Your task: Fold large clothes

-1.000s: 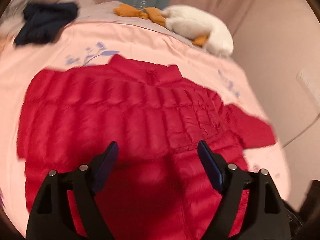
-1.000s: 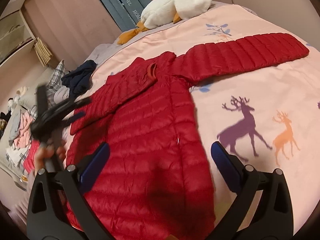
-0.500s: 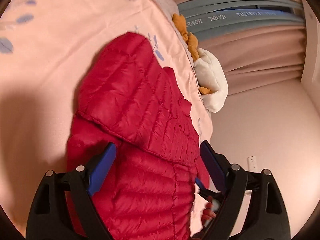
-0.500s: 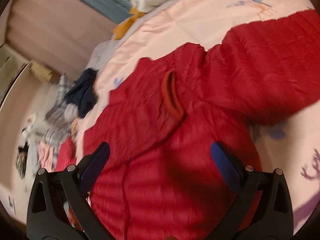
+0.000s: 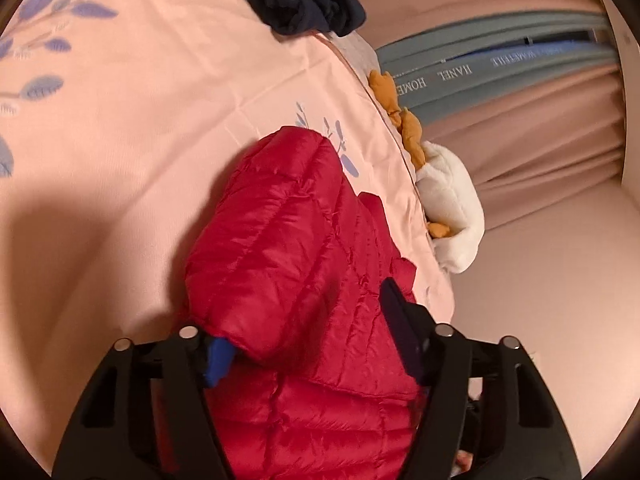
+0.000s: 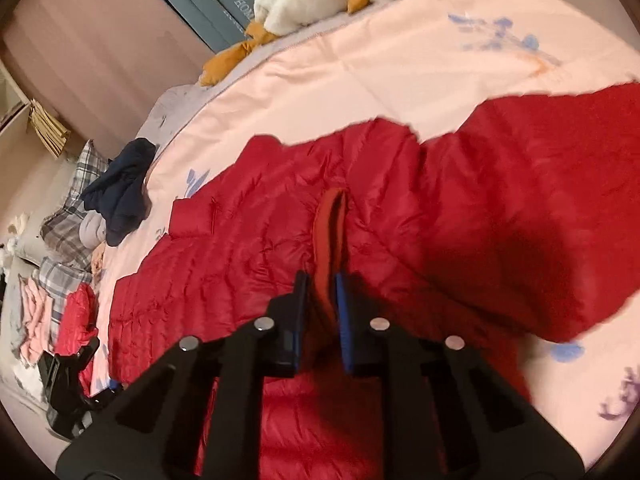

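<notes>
A: Where is the garment?

B: The red quilted puffer jacket lies spread on the bed with the pink printed cover, directly under both my tongs.

A: And the tongs?

B: My right tongs have just closed and pinch the jacket's collar. My left tongs have been closing around the folded sleeve; I cannot tell if they press it.

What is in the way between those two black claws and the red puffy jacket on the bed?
Nothing visible. The right gripper is already shut on the red jacket at its collar, and the left gripper straddles its folded sleeve.
</notes>
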